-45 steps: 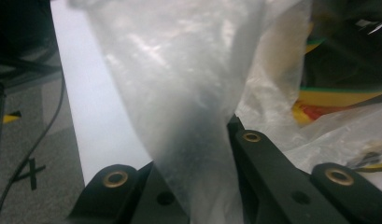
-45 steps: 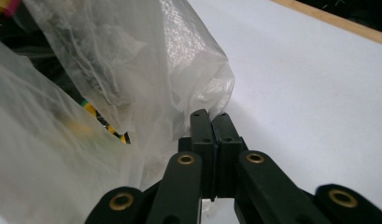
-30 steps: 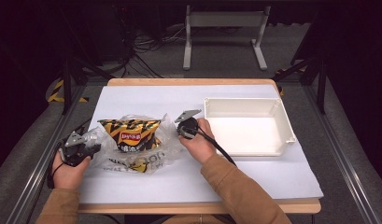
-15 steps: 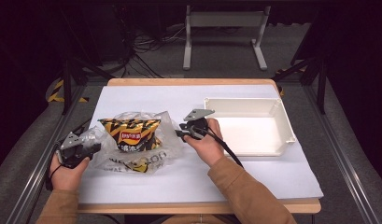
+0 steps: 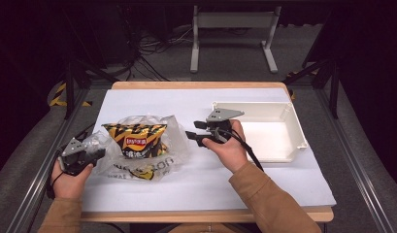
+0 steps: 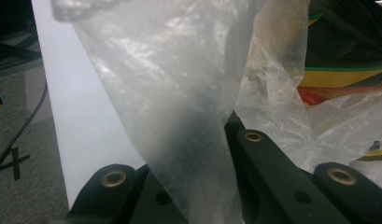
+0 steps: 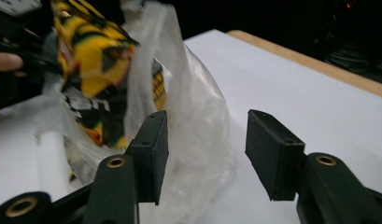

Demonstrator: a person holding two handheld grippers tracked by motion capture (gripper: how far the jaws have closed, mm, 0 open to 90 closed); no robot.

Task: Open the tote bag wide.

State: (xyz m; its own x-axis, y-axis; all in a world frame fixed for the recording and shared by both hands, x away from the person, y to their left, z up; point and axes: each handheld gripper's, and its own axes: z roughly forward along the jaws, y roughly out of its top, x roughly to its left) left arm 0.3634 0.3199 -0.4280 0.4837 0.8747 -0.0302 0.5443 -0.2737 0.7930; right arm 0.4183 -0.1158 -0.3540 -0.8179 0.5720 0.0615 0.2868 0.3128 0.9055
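Left gripper: our left gripper sits near the desk's left edge, its jaws clamped on a corner of the clear crinkled plastic bag; in the left gripper view the film rises straight out from between the jaws.

Right gripper: our right gripper hovers over the middle of the desk, just beside the bag's right side. Its jaws have just been opening and stand apart; in the right gripper view the pads press on nothing, with the bag's bulging film seen in the gap behind them.

Bag: we see it lying on the left half of the white-covered desk, bunched and partly lifted at the left gripper's end.

Contents: a yellow and black snack packet with a red logo sits inside the bag, its top edge raised towards the far side; the right gripper view shows it behind the film.

Tray: a shallow white rectangular plastic tray rests at the desk's right side, well apart from the bag; our right hand is just beside its near left corner.
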